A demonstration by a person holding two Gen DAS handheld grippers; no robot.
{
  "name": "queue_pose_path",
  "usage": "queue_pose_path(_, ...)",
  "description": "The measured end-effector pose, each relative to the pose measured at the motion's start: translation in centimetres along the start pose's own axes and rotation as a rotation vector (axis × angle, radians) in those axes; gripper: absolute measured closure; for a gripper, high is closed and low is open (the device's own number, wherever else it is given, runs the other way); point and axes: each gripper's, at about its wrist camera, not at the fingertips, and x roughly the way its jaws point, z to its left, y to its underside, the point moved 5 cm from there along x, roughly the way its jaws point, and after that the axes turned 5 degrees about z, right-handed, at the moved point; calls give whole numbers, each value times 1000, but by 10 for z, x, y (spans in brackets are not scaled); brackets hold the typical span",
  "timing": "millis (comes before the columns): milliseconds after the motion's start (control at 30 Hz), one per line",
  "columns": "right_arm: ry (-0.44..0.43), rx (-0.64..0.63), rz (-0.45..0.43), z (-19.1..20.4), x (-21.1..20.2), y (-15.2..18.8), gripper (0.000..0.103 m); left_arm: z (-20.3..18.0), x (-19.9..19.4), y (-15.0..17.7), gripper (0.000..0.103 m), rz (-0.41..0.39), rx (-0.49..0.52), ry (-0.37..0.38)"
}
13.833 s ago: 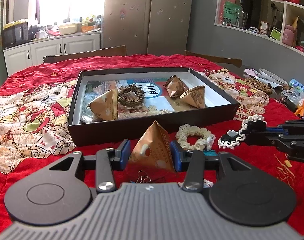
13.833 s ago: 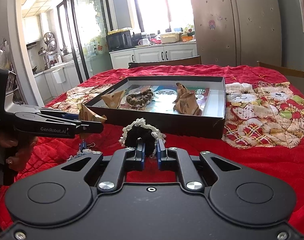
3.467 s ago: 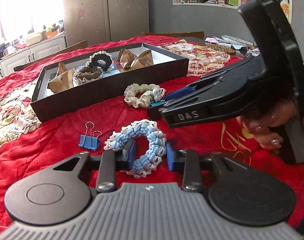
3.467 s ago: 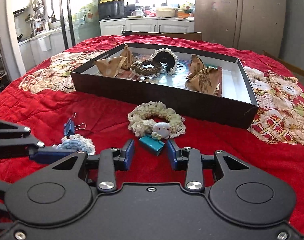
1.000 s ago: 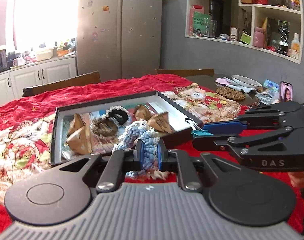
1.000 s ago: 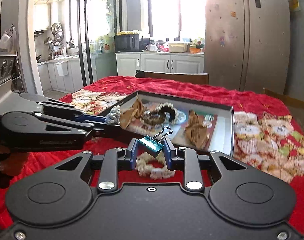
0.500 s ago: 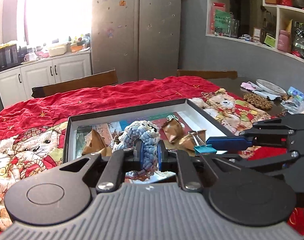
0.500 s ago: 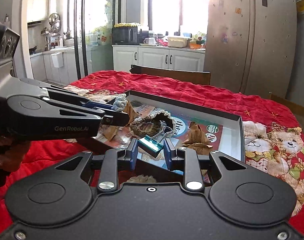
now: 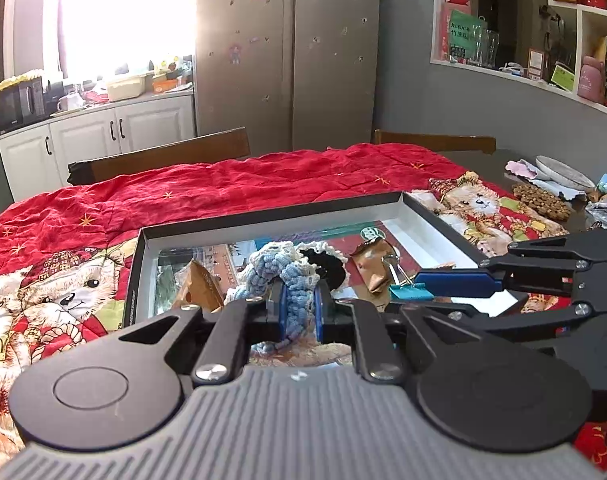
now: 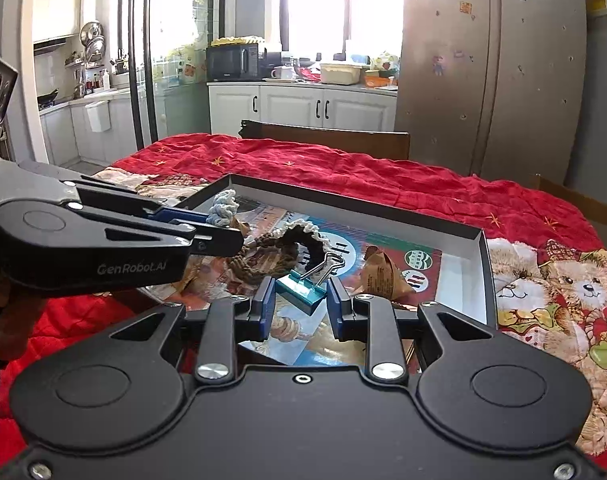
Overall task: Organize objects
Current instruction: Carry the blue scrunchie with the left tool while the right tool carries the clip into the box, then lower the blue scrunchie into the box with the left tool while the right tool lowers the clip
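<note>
- Holding both loads over the black tray (image 9: 443,216), you have carried them further in than half a second ago, when the tray's near wall still showed below the right fingers.
- Your left gripper (image 9: 297,310) has its fingers clenched on the blue scrunchie (image 9: 281,276), just as a moment ago; it hangs above the tray's left-centre part.
- Your right gripper (image 10: 297,304) has its fingers grasping the teal binder clip (image 10: 301,286), tilted, wire handles pointing away from you, above the tray's printed floor.
- Counting left to right inside the tray: one brown scrunchie (image 10: 263,258), one black scrunchie with a cream edge (image 10: 307,240), and two brown paper packets that you can make out, one at the left (image 9: 197,286) and one right of centre (image 10: 383,276).
- Two wooden chair backs (image 9: 159,158) stand behind the red-covered worktop (image 9: 263,184); the one tray rests on it.
</note>
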Motion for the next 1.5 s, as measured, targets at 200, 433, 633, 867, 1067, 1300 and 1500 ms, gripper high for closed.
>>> queue_pose_path(200,5,12,12,-7,15,2,77,1,13,3,87,20,3,-6)
queue_pose_path(433,-2,39,38,-15,34,7,77,2,24,7,87,43,10,-7)
queue_pose_path(633,-12,30,67,-16,46,12,77,-1,33,9,87,63,38,-24)
queue_pose_path(867,-10,37,87,-19,54,13,77,-6,43,14,86,96,81,-36)
queue_pose_path(1067,-8,40,100,-20,59,13,76,-10,46,16,86,104,114,-58)
queue_pose_path(1300,-11,48,103,-20,60,12,76,-12,47,17,85,106,133,-70)
queue_pose_path(1500,-15,55,109,-21,63,12,76,-13,48,18,84,106,140,-73)
